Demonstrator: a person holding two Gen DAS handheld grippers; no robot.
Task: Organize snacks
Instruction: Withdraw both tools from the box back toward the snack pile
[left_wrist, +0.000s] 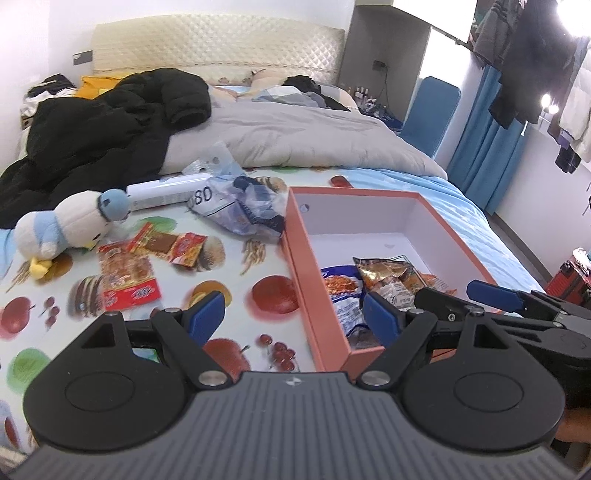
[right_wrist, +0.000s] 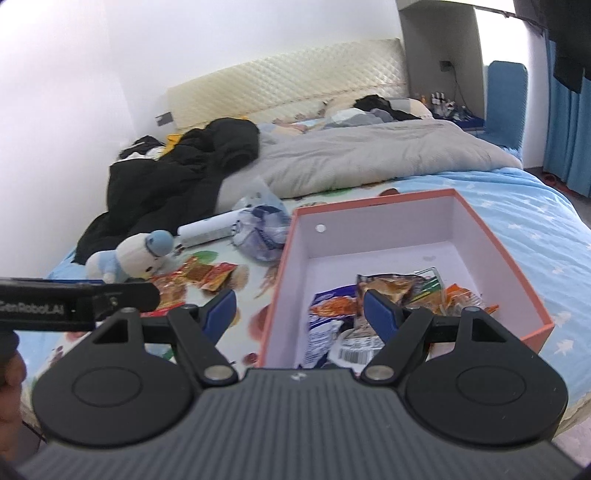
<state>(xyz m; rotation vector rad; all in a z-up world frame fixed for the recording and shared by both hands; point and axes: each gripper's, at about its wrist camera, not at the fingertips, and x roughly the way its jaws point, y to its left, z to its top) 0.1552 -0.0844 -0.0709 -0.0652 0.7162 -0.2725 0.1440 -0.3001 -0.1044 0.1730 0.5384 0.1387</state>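
Note:
An orange box with a white inside lies on the bed, also in the right wrist view. Several snack packs lie in its near end: a blue-and-white pack and a brown foil pack. Two red snack packs lie on the sheet to the left: a large one and a longer one. My left gripper is open and empty over the box's near left wall. My right gripper is open and empty over the box's near end.
A blue-and-white plush toy lies left of the red packs. A white tube and a crumpled plastic bag lie behind them. A black jacket and a grey duvet cover the far bed.

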